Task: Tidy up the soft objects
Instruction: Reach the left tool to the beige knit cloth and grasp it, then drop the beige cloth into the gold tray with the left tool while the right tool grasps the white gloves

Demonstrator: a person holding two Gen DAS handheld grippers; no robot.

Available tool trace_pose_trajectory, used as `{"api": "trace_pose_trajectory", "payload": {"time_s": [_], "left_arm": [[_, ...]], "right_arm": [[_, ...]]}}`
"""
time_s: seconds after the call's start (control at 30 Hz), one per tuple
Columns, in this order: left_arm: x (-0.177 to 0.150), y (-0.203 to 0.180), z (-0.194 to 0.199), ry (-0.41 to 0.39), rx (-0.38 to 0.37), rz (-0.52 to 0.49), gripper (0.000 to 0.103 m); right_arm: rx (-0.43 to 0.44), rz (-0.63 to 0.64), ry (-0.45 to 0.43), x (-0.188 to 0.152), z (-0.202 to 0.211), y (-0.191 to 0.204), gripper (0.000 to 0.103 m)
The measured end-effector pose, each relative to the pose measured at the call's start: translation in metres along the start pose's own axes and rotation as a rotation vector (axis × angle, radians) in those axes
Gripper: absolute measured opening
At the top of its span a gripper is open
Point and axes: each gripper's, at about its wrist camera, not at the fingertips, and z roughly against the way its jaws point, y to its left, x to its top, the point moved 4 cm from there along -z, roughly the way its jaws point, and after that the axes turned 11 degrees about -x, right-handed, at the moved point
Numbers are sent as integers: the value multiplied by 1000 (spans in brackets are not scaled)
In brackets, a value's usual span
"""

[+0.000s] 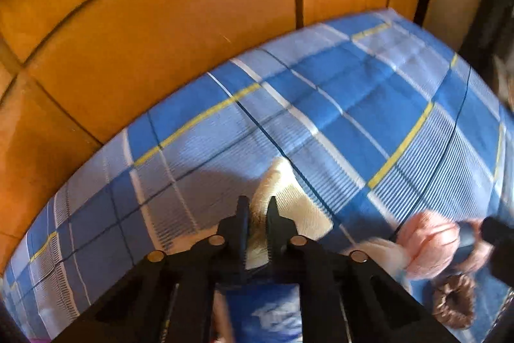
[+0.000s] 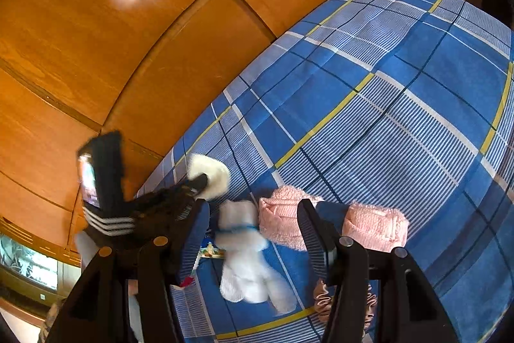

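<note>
On the blue plaid bed sheet (image 1: pixel 353 118) lies a cream fluffy piece (image 1: pixel 289 198), and my left gripper (image 1: pixel 257 204) is shut on its near end. The right wrist view shows that gripper (image 2: pixel 200 180) gripping the same cream piece (image 2: pixel 213 172) at the bed's left edge. My right gripper (image 2: pixel 253 204) hangs open over a white plush toy (image 2: pixel 247 249) with a blue collar, not touching it. Two pink knitted pieces (image 2: pixel 281 221) (image 2: pixel 376 227) lie just beyond the right finger. A brown scrunchie (image 2: pixel 321 298) sits partly hidden behind that finger.
An orange wooden wardrobe (image 1: pixel 160 21) stands close along the bed's far side. A small colourful tag (image 2: pixel 212 253) lies beside the plush toy. The sheet (image 2: pixel 401 85) stretches bare to the right. From the left wrist, the pink piece (image 1: pixel 427 243) and scrunchie (image 1: pixel 453 304) are at lower right.
</note>
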Motion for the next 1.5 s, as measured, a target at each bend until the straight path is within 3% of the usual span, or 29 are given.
{"api": "trace_pose_trajectory", "payload": {"time_s": [0.17, 0.3, 0.5, 0.7, 0.9, 1.13, 1.3, 1.5], "left_arm": [[9, 7, 30, -68, -48, 87, 7], [14, 12, 57, -109, -68, 134, 7], [30, 30, 91, -168, -108, 222, 7], [36, 73, 141, -263, -125, 347, 7], [17, 131, 202, -368, -56, 437, 7], [-46, 200, 257, -422, 67, 539, 7], [-120, 236, 284, -439, 138, 631, 7], [-225, 260, 309, -453, 232, 707, 7]], "right_arm": [[0, 65, 21, -5, -4, 10, 57], [0, 167, 94, -18, -15, 27, 57], [-114, 330, 183, -41, -37, 42, 57], [-209, 414, 216, -53, -50, 42, 57], [-241, 448, 225, -57, -57, 43, 54], [-270, 488, 226, -60, -62, 47, 49], [-269, 518, 223, -63, -62, 52, 35], [-253, 495, 244, -63, -62, 49, 31]]}}
